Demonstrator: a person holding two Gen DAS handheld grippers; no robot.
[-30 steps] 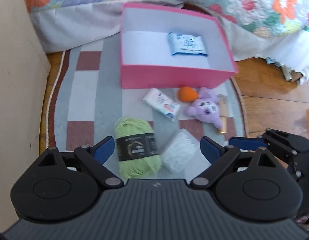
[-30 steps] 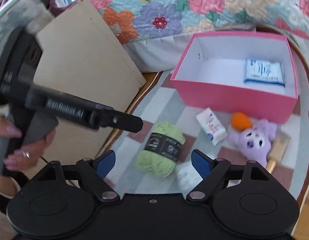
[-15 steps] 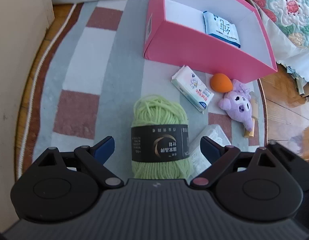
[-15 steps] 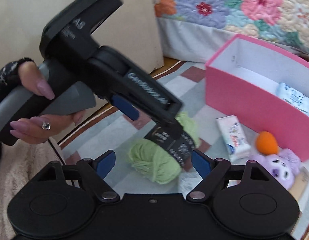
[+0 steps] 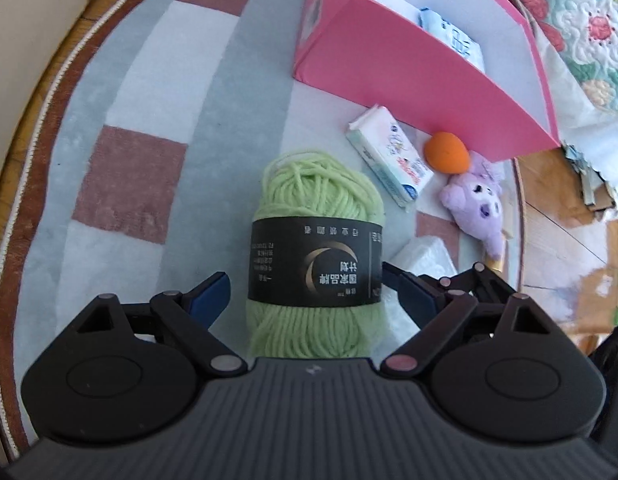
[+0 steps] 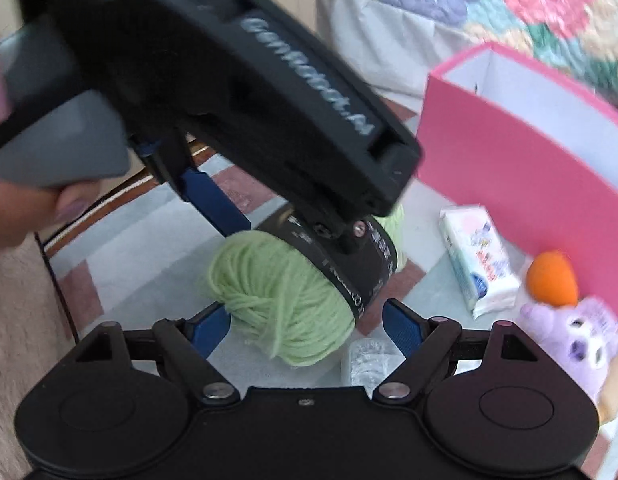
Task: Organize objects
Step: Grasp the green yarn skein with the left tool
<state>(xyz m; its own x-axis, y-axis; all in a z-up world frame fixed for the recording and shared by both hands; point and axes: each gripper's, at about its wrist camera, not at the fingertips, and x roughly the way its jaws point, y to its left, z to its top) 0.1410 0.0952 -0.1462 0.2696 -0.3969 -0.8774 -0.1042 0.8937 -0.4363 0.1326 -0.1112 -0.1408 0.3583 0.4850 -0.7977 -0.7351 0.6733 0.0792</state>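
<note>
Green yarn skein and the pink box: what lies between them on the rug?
In the left wrist view, only bare rug lies straight between the green yarn skein and the pink box; the white soap packet sits just right.

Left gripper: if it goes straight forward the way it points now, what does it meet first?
Most likely the green yarn skein, lying between the open left gripper fingers; the pink box is farther on.

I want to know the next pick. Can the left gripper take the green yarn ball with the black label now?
Probably yes: the left gripper is open, its blue fingers either side of the green yarn ball with the black label, nothing between them.
</note>
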